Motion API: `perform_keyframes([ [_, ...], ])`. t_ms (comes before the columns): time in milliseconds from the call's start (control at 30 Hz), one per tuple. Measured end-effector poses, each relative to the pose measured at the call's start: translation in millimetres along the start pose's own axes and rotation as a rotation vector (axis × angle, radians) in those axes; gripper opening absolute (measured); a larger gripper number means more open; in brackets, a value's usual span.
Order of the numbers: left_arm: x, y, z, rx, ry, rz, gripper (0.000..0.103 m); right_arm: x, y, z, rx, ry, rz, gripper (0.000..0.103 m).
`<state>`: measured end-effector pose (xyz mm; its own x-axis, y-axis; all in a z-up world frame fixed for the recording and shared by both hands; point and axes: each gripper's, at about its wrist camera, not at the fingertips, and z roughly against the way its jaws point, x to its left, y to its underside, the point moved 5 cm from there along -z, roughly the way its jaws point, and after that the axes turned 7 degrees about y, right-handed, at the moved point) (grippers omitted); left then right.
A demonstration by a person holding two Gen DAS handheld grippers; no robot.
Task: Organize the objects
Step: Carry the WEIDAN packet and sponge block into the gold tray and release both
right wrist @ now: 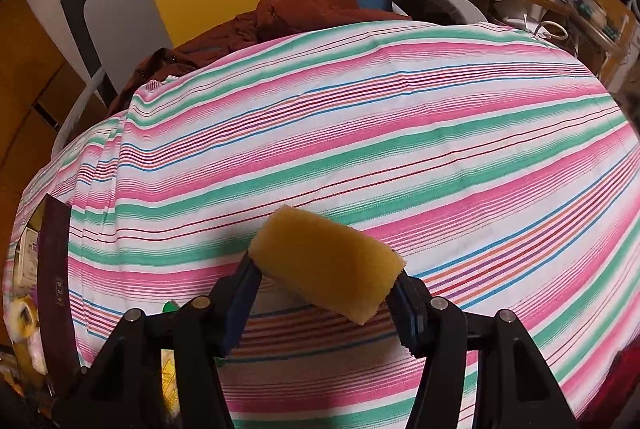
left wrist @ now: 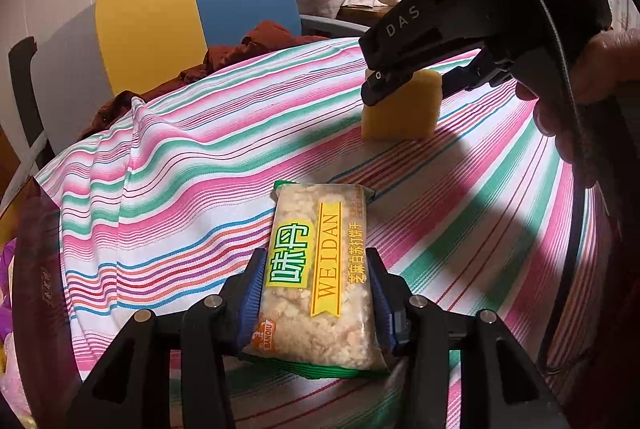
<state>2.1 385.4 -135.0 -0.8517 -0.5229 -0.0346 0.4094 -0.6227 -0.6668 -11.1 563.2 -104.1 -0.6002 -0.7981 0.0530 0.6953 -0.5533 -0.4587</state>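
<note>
While both tongs are loaded at once, the main risk is a slip or a collision rather than a missed grasp. The left gripper is closed on a sesame cracker packet, its blue pads pressing the long sides of the slick plastic wrapper; the packet's far end juts well past the fingertips over the striped tablecloth. Too firm a squeeze would likely crush the crumbly biscuits inside, while too light a one could let the glossy film slide out.

The right gripper is clamped on a yellow sponge block, which sits skewed between the jaws, one corner poking toward the camera. In the left wrist view the same sponge is at the far right of the table, its lower edge at or just above the cloth; contact cannot be told. Held at an angle, soft foam may twist or spring free when released and land askew.

The cloth is loose and folded at the near left edge, so dragging either item across it could bunch the fabric. A rust-coloured garment lies at the far edge, beside a chair, well clear of both grippers.
</note>
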Motion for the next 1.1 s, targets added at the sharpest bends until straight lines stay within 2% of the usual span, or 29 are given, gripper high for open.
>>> perform_keyframes([
  [133, 1, 0, 13, 0.0, 0.01, 0.025, 0.046, 1, -1, -1, -0.01, -0.003, 0.005, 0.061],
  [267, -1, -4, 51, -0.047, 0.016, 0.013, 0.046, 8, -4, 7, -0.047, -0.037, 0.028, 0.061],
  [367, 9, -2, 85, -0.093, 0.017, 0.071, 0.046, 18, -4, 14, -0.078, -0.072, 0.056, 0.061],
  [533, 38, 4, 132, -0.157, -0.037, 0.141, 0.046, 40, 2, 27, -0.094, -0.141, 0.115, 0.061],
  [667, 78, 17, 165, -0.182, -0.109, 0.211, 0.046, 62, 10, 40, -0.082, -0.207, 0.133, 0.061],
  [900, 151, 56, 204, -0.21, -0.236, 0.366, 0.046, 147, 32, 76, -0.084, -0.371, 0.225, 0.061],
  [1100, 192, 97, 219, -0.196, -0.318, 0.479, 0.046, 234, 50, 104, -0.073, -0.479, 0.346, 0.061],
])
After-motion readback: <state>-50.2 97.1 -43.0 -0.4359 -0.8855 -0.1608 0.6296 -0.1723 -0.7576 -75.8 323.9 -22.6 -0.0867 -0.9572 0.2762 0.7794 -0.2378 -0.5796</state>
